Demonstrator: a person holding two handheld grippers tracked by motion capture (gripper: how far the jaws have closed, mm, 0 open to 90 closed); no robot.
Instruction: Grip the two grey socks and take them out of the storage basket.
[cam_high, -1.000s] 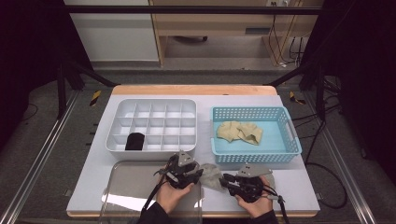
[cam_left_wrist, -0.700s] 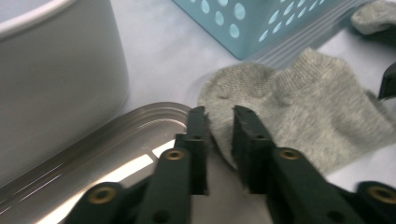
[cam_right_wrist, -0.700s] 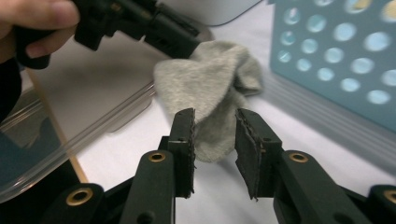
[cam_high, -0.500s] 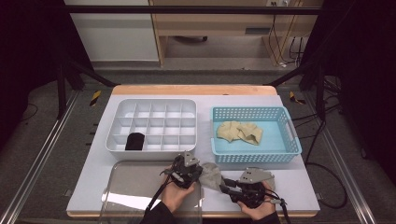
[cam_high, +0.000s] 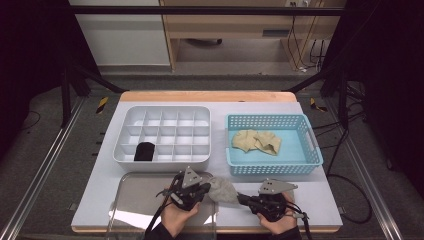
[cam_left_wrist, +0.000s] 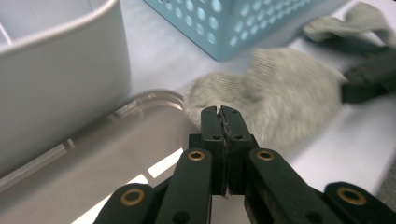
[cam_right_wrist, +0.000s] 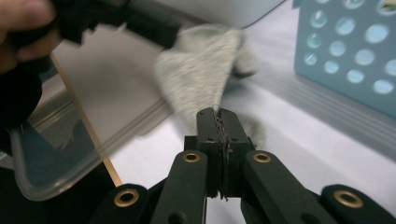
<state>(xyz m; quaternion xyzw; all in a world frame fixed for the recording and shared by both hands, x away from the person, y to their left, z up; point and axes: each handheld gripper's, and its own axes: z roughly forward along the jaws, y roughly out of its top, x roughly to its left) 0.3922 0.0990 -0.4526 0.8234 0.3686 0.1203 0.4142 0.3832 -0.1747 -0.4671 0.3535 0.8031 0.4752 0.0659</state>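
Observation:
A grey sock lies bunched on the white table near the front edge, between my two grippers. My left gripper comes from the left and is shut on the sock's left edge; its jaws meet with fabric pinched at the tips. My right gripper comes from the right, and its jaws have just been closing. It now stands shut on a corner of the sock. The sock hangs stretched between the two grips.
A white compartment tray holds a black rolled item in a front cell. A blue basket at the right holds beige socks. A clear plastic lid lies at the front left under my left hand.
Both grippers have closed on the grey sock. The left hand has shifted a little, and the sock is now drawn up between the two grippers.

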